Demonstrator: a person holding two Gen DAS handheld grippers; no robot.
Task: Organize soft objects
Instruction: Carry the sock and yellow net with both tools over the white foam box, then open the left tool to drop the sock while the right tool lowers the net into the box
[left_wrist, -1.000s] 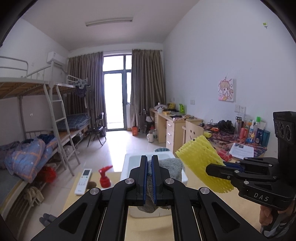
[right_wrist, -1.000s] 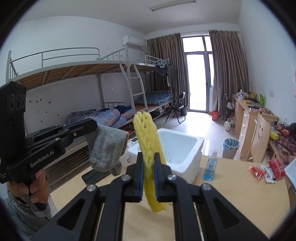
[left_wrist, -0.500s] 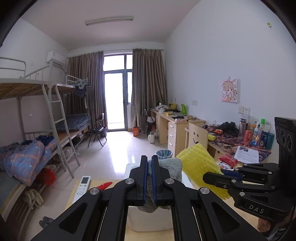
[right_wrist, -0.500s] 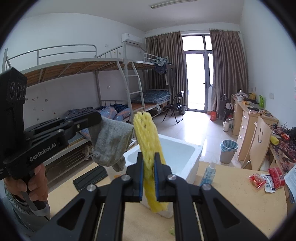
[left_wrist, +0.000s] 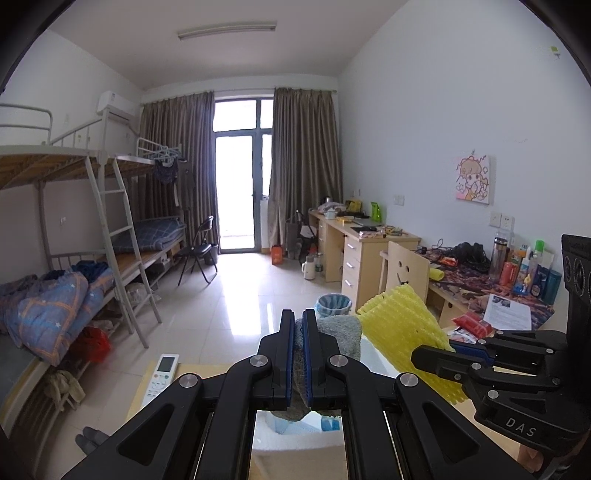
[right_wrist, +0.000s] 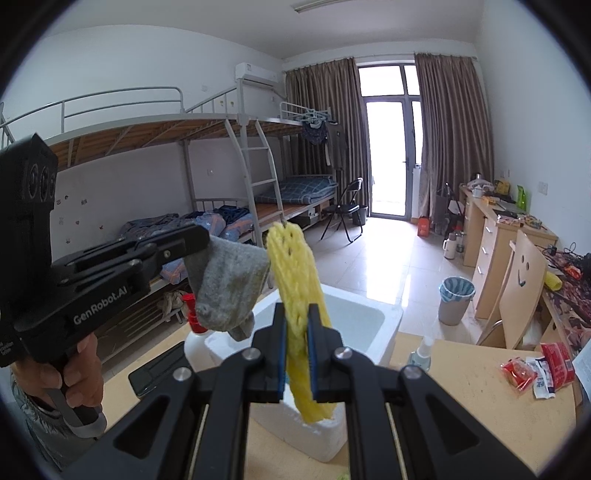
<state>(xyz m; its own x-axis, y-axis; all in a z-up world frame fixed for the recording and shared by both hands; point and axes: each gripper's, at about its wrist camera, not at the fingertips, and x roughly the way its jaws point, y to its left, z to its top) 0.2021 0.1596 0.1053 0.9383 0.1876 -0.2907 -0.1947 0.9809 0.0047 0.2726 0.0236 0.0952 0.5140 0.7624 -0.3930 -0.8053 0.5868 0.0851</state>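
Tongs in both hands, each clamped on something soft above the white foam box (right_wrist: 384, 321).

Left tongs (left_wrist: 299, 325) are pinched tight on a grey sock (right_wrist: 229, 288) that dangles over the box's near corner; right tongs (right_wrist: 297, 321) grip a yellow foam net (right_wrist: 295, 280), upright, just beside the sock. Box sits on the wooden table (right_wrist: 480, 398), a remote control (left_wrist: 162, 373) off to its left.

The left gripper (left_wrist: 299, 332) holds a grey sock (left_wrist: 341, 334) between its closed jaws, beside the yellow foam net (left_wrist: 402, 339) in the right gripper (left_wrist: 424, 356).
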